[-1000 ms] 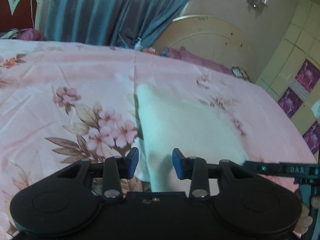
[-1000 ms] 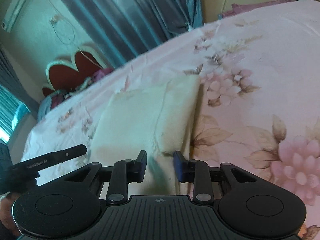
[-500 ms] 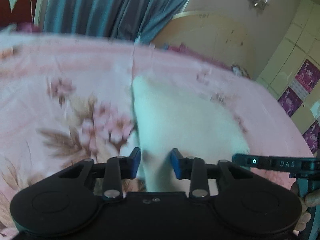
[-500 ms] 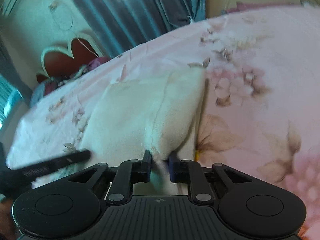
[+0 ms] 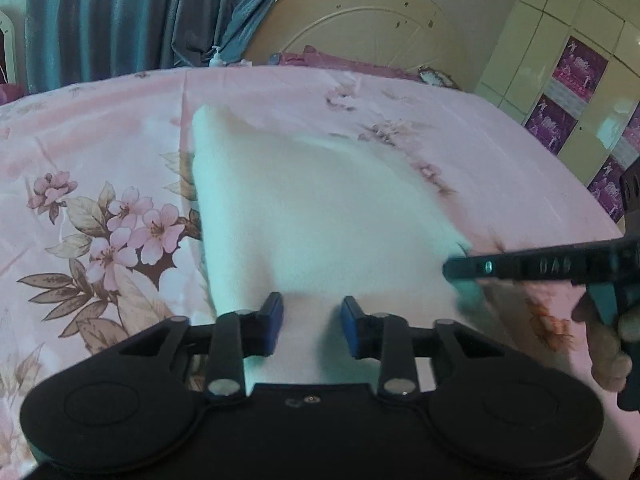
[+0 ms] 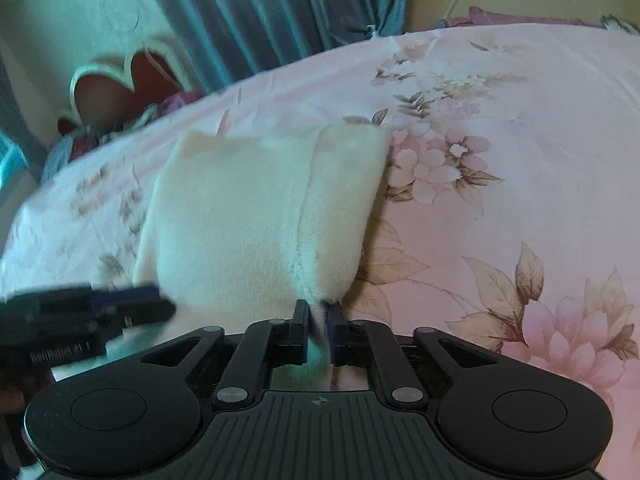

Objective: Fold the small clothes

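Right gripper [image 6: 319, 330] is clamping jaws on cream cloth [image 6: 256, 216] corner, lower centre; left gripper [image 5: 312, 326] is hovering, jaws apart, over cloth's near edge on bed [image 5: 100, 128].

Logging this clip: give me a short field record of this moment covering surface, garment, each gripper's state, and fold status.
surface: pink floral bedsheet
garment: cream cloth, lying on the sheet, one seam running along it
left gripper: open, fingers straddling the cloth's near edge, not clamped
right gripper: shut on the cloth's near corner
fold status: near edge being gripped, no fold-over visible yet
background: blue curtain
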